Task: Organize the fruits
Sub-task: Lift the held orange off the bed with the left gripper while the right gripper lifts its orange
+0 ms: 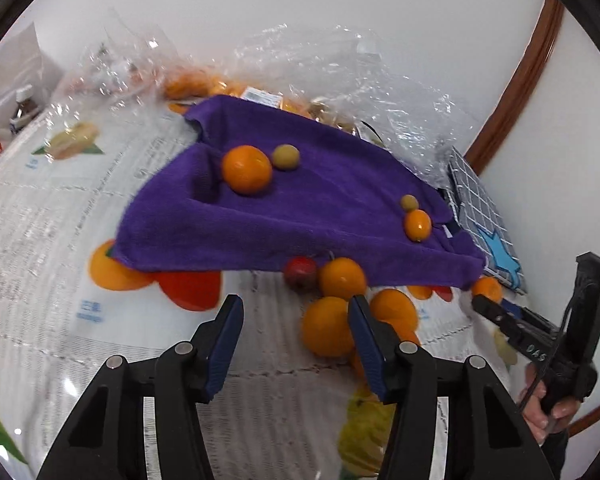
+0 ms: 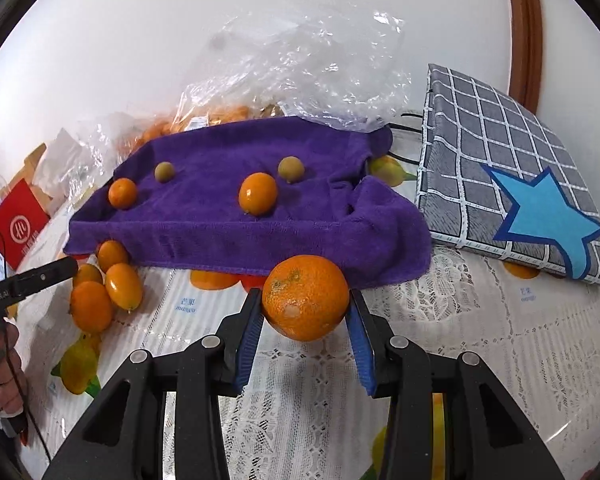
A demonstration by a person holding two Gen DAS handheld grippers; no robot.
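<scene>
Towel [image 2: 236, 220], purple and spread over the patterned tablecloth [image 2: 480, 340], is the landmark and looks like the sorting ground: on it lie an orange [image 1: 247, 169], a kumquat [image 2: 257, 193] and two small green fruits [image 2: 291, 168]. Just off its near edge, the right gripper [image 2: 305, 312] holds a large mandarin [image 2: 305, 297] clamped between its blue pads, so the step in hand seems to be carrying this fruit to the towel; next comes placing it beside the matching orange and releasing gently. Off the towel's near-left edge, a loose kumquat cluster [image 2: 104, 284] awaits; the left gripper [image 1: 296, 320] hovers there with jaws apart, empty.
</scene>
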